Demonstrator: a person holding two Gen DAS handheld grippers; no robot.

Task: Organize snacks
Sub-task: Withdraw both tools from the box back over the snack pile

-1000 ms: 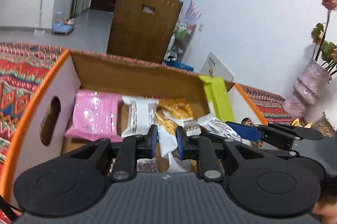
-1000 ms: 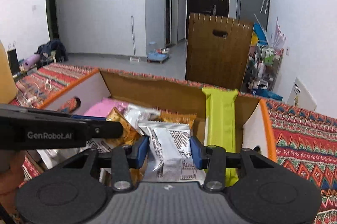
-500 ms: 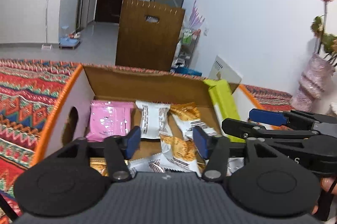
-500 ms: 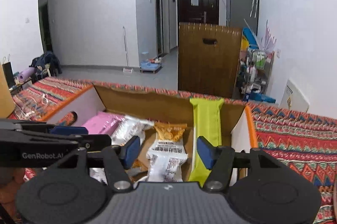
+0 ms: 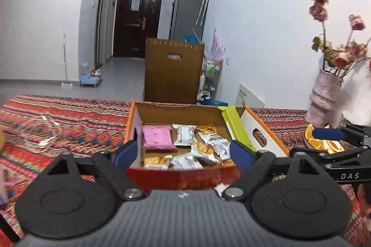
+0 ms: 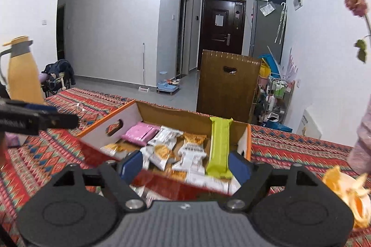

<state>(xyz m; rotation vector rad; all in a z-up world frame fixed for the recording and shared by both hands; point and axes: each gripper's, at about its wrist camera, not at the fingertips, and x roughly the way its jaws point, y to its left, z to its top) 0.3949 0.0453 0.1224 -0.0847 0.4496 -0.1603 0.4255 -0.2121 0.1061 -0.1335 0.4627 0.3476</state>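
left hand-held gripper (image 5: pixel 183 155): jaws wide and opening, nothing between them, touching nothing | right hand-held gripper (image 6: pixel 185 165): jaws apart and opening, holding nothing | snacks (image 5: pixel 185 145): lying loose inside cardboard box (image 5: pixel 264 131) on patterned tabletop (image 5: pixel 69 121)

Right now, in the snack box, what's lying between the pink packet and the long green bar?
Small white and gold snack packets fill the stretch between the pink packet and the green bar; both views show it, the right wrist view best.
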